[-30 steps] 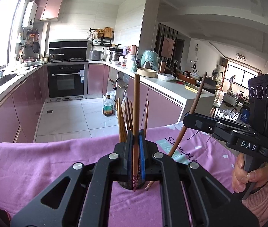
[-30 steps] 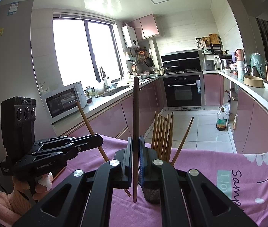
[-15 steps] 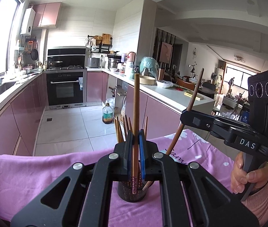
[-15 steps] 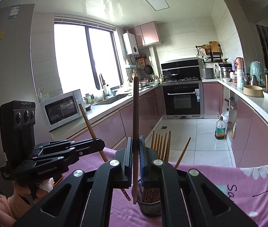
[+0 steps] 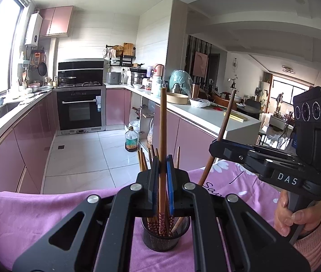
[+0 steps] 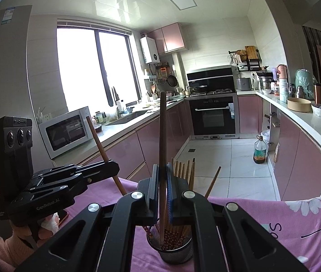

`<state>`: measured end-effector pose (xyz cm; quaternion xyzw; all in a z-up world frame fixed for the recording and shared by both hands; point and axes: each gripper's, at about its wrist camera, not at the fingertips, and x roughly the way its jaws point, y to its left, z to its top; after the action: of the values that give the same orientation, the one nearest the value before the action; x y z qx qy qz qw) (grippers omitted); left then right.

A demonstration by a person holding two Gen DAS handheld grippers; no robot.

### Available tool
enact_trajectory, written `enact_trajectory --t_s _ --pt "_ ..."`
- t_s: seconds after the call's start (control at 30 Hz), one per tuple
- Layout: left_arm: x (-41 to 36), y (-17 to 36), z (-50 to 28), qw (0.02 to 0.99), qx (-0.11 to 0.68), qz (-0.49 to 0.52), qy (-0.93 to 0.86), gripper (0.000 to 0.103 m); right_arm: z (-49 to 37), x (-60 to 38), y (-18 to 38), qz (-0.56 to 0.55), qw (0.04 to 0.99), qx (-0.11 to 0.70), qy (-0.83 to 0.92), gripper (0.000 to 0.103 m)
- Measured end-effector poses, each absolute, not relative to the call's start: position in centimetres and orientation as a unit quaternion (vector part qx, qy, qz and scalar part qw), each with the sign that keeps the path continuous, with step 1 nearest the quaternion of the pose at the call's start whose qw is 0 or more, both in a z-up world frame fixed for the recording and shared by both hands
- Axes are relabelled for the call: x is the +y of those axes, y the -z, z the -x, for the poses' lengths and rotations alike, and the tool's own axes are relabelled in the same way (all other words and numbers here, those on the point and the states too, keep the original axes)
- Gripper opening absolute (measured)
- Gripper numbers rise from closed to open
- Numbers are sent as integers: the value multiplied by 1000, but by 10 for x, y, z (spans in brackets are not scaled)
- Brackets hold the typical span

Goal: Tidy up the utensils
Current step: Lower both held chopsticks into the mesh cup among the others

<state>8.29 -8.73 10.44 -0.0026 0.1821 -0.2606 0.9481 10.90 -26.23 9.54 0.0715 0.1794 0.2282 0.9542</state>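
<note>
A black mesh utensil cup stands on a pink cloth and holds several brown chopsticks. My left gripper is shut on one upright chopstick, whose patterned lower end sits inside the cup. My right gripper is shut on a darker chopstick, whose lower end is inside the cup too. Each gripper shows in the other's view, the right one and the left one, both directly above the cup.
The cloth-covered table stands in a kitchen with pink cabinets, an oven and a white counter behind. A microwave sits on the left counter. A bottle stands on the tiled floor.
Both grippers have come down over the cup, and the lower ends of both held chopsticks have gone into it. The cup now shows lower and nearer in both views.
</note>
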Motion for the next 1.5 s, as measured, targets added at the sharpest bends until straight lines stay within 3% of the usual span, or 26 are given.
enact_trajectory --t_s 1.5 --pt "-83 -97 -127 935 246 5 254 7 -134 -256 -67 -68 948 227 -212 5"
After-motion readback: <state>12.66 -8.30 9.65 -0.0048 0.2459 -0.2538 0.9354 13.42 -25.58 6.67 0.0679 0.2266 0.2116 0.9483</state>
